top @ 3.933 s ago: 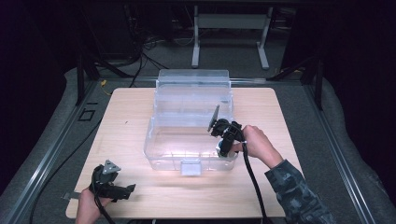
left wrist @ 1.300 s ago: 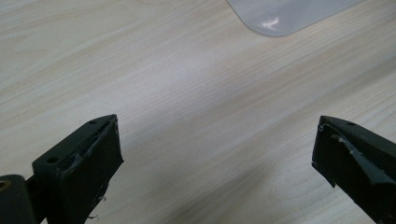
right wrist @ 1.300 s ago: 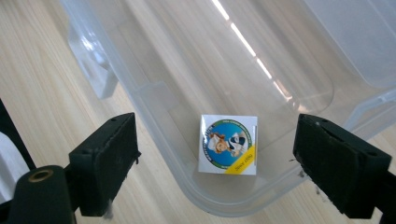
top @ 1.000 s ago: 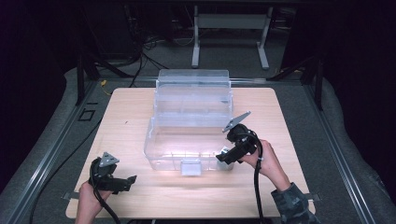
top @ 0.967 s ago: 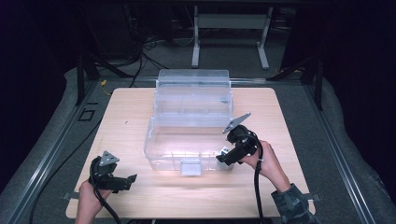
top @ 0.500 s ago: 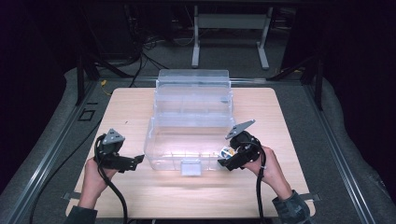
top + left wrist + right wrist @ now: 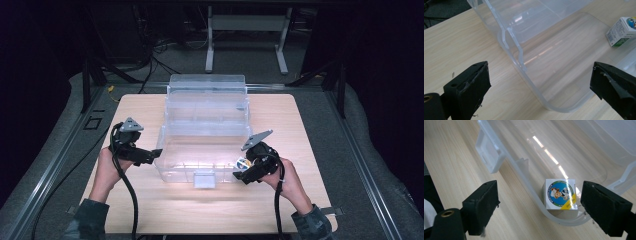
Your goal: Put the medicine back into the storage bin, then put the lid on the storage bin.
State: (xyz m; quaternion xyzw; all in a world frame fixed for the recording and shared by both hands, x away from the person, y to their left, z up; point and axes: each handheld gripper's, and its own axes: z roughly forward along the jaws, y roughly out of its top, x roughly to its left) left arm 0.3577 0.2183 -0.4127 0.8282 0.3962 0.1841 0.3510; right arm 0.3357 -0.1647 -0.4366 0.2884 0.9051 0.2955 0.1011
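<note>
Small box (image 7: 560, 194) inside clear bin's (image 7: 529, 173) corner, between wide-apart right hand-held gripper (image 7: 549, 212) jaws, unclamped.

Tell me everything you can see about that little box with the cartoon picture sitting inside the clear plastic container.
The little box is a small white cardboard carton, roughly cube-shaped. One face carries a round blue emblem with a cartoon figure and a yellow corner; in the left gripper view another side shows green and fine print. It looks closed and undamaged. It rests on the floor of the clear plastic container, tucked into a rounded near corner against the wall. Nothing grips it: the right gripper hovers open just outside that corner.
</note>
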